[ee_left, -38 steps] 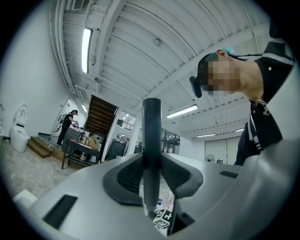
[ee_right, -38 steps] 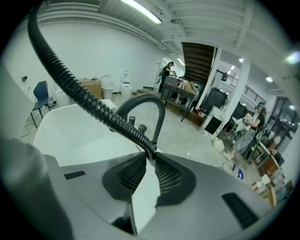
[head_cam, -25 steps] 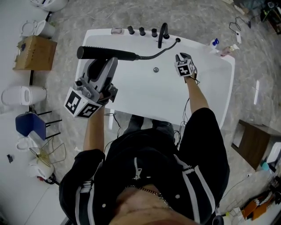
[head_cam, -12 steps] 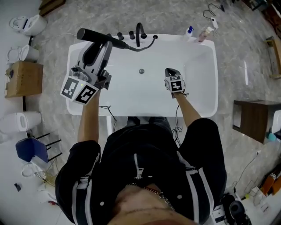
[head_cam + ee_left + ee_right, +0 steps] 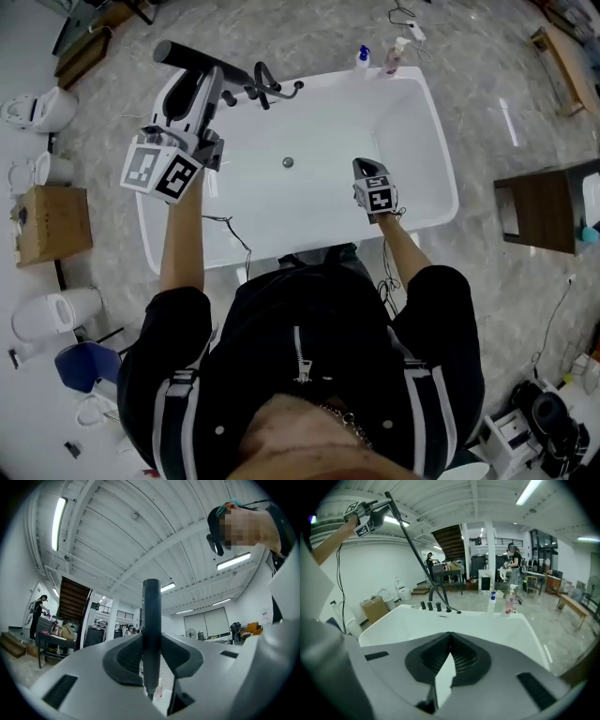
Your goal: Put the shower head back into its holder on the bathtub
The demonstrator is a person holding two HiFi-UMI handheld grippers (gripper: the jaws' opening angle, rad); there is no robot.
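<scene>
The black shower head [image 5: 192, 56] is a long bar held above the far left corner of the white bathtub [image 5: 427, 141]. My left gripper [image 5: 208, 73] is shut on its handle [image 5: 151, 620], which stands upright between the jaws in the left gripper view. Its dark hose [image 5: 281, 91] droops to the tub deck beside the black faucet [image 5: 262, 75] and knobs [image 5: 430, 605]. My right gripper [image 5: 364, 165] hangs over the tub basin near the front rim, shut with nothing in it [image 5: 450, 639]. I cannot make out the holder itself.
Two bottles [image 5: 362, 58] stand at the tub's far right corner. A cardboard box [image 5: 42, 225] and toilets [image 5: 37, 108] line the floor at the left. A wooden bench [image 5: 534, 214] stands to the right, and a blue chair [image 5: 80, 366] at the lower left.
The left gripper has carried the shower head up and out toward the tub's far left corner. The right gripper has drawn back from the faucet end toward the near rim.
</scene>
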